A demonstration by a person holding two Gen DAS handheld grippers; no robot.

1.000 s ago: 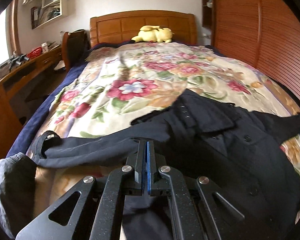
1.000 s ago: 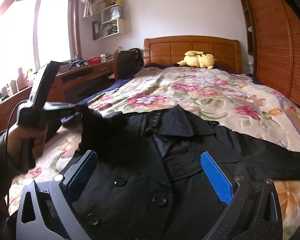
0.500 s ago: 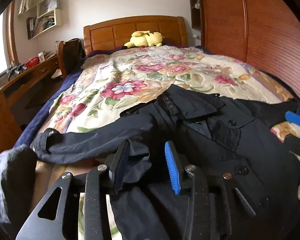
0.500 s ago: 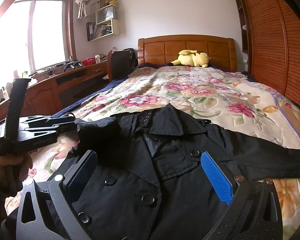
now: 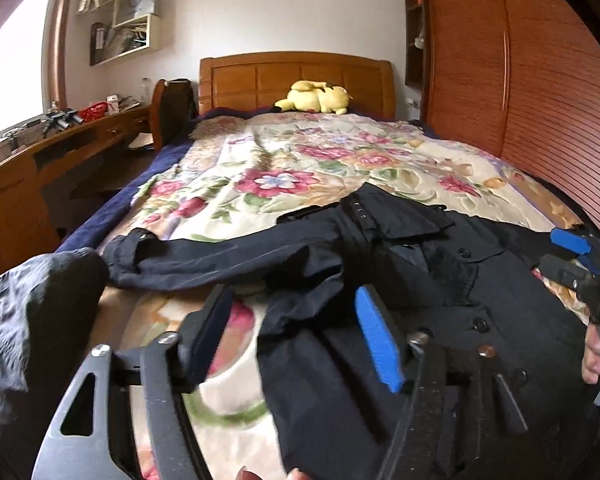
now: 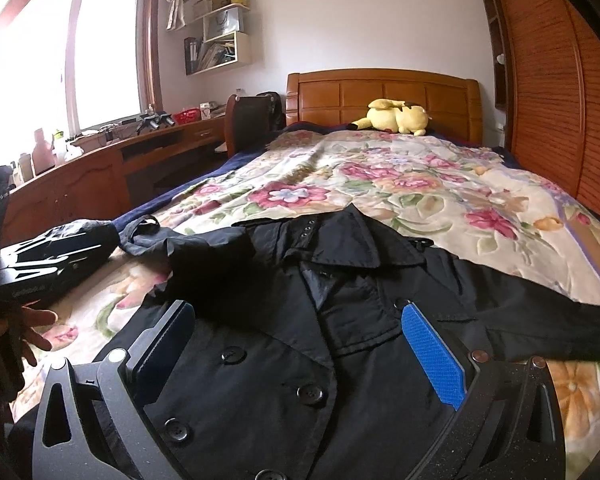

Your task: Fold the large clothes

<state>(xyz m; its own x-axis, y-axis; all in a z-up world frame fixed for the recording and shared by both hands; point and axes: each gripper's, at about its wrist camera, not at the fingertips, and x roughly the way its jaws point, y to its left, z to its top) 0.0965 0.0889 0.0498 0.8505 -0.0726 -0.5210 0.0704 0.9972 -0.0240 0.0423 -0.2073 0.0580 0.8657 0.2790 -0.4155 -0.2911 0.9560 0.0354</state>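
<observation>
1. A black coat (image 6: 300,360) lies face up, spread across the flowered bed (image 6: 420,184).
2. To fold well, I should lay its left sleeve (image 5: 204,256) flat across the chest.
3. My left hand-held gripper (image 5: 296,332) has just been opening; its jaws are apart and the cloth is released.
4. My right hand-held gripper (image 6: 300,344) hovers wide open, holding nothing.

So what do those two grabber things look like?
Both are black metal with triangle cut-outs and silver bolts. The left gripper and right gripper each have flat fingers, one faced with a bright blue bumpy pad, the other dark. A dark, crinkly sleeve covers the left arm.
</observation>
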